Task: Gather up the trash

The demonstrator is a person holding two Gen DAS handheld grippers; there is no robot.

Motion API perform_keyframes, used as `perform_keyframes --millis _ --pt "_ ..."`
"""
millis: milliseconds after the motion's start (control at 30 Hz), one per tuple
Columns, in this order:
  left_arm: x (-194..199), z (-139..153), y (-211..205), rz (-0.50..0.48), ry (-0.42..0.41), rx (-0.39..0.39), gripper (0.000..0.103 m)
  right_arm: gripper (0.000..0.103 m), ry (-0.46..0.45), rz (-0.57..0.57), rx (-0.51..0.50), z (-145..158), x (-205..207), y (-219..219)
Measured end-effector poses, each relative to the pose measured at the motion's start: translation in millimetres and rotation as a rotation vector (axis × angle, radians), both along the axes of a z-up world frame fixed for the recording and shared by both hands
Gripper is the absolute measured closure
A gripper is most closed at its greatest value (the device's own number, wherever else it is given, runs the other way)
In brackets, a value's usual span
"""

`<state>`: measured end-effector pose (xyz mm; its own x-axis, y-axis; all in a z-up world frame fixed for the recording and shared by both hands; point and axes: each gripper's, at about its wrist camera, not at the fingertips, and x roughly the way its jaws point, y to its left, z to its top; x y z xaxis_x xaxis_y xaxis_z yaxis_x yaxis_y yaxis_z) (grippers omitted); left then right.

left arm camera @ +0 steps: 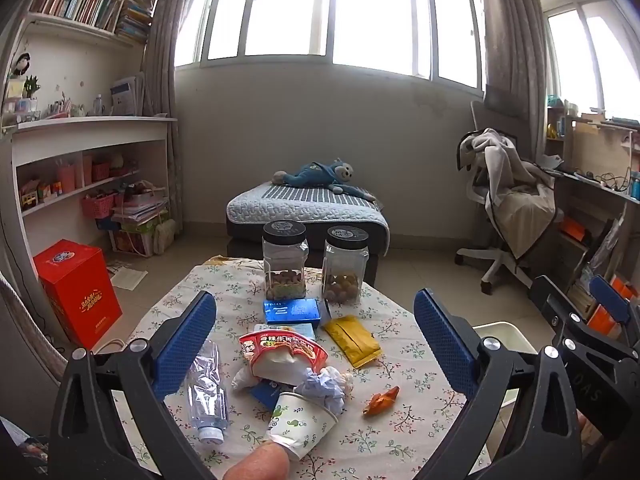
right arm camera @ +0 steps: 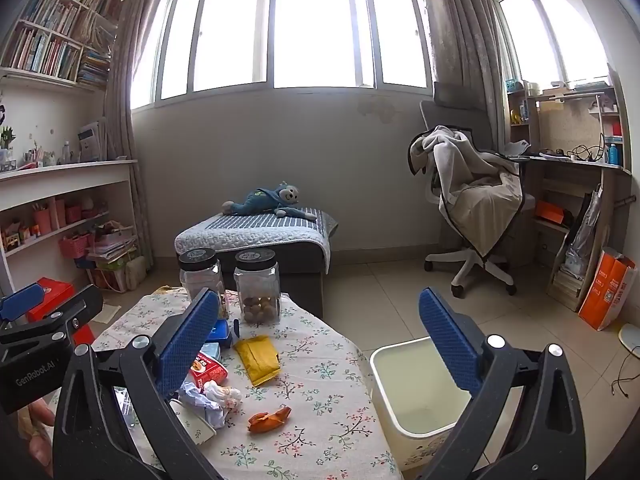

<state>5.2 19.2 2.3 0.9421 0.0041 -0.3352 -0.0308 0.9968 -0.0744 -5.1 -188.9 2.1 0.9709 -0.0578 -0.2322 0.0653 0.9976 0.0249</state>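
Note:
Trash lies on a floral-cloth table (left arm camera: 392, 432): a crushed clear bottle (left arm camera: 207, 394), a tipped paper cup (left arm camera: 302, 420), crumpled tissue (left arm camera: 326, 386), a red snack wrapper (left arm camera: 282, 350), a yellow packet (left arm camera: 353, 340) and an orange wrapper (left arm camera: 382, 400). My left gripper (left arm camera: 316, 344) is open and empty, above the pile. My right gripper (right arm camera: 320, 340) is open and empty, over the table's right side; the orange wrapper (right arm camera: 269, 420) and yellow packet (right arm camera: 258, 358) lie between its fingers in view. A cream bin (right arm camera: 416, 396) stands right of the table.
Two black-lidded jars (left arm camera: 285, 260) (left arm camera: 345, 266) and a blue box (left arm camera: 292, 311) stand at the table's far side. A red box (left arm camera: 78, 292) is on the floor at left. A low bed (left arm camera: 308, 212) and a draped office chair (left arm camera: 508, 204) are beyond.

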Motion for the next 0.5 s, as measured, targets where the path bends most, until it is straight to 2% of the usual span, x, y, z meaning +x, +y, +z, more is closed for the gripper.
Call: perform_keyframes --millis 100,500 --pt "-2.0 -5.1 -15.1 -0.008 -0.002 0.011 0.007 0.007 -0.001 -0.001 0.0 -0.1 -0.3 -0.1" --pt "-5.6 -4.3 -15.7 -0.01 0.0 0.014 0.007 0.007 -0.002 0.0 0.001 -0.9 -1.0 0.1"
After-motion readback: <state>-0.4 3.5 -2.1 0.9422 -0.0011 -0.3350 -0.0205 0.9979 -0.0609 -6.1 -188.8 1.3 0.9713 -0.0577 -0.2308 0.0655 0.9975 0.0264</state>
